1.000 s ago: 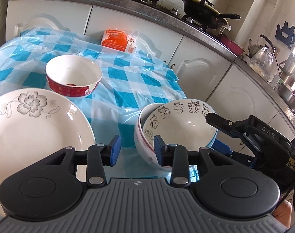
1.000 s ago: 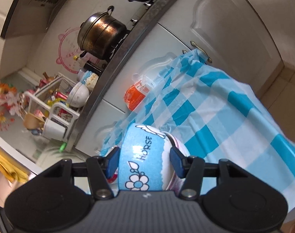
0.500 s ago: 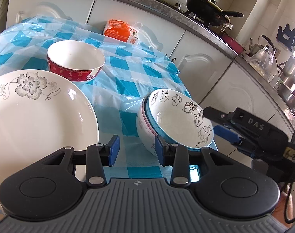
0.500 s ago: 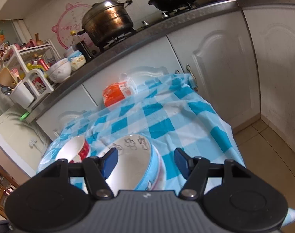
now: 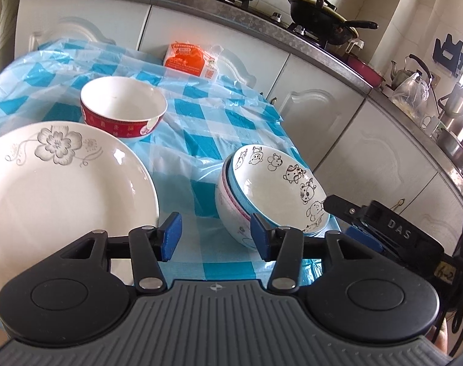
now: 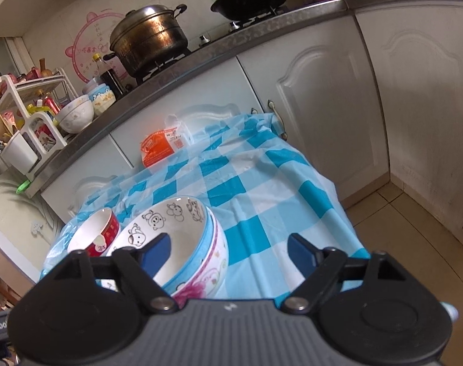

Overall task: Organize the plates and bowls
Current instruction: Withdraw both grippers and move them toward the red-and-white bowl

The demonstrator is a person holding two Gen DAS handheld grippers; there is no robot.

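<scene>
Blue pads on the left gripper [image 5: 213, 239] are standing apart over bare checked cloth, its fingers having just been opening, nothing between them. At the near right, the right gripper [image 6: 229, 251] is also released: its fingers have just been spreading wide, with the bowl's rim lying between them but no pad pressing on it. That blue-walled ceramic bowl with cartoon animals inside [image 5: 280, 183] is sitting nested, slightly tilted, in a white ceramic bowl with pink flowers [image 6: 207, 274] near the right edge of the bench covered in blue-and-white checked plastic cloth [image 5: 201, 140]. To the near left a large white plate with a grey flower print [image 5: 57, 189] is lying flat, and just beyond it a red-banded white bowl [image 5: 123, 109] is standing alone. Farther still, an orange packet [image 5: 188, 59] is resting against the white cabinets.

Judging by this, stacking is under way; doing it well likely means drawing the right gripper straight back without nudging the tilted stack, then taking the red-banded bowl by its rim.
</scene>
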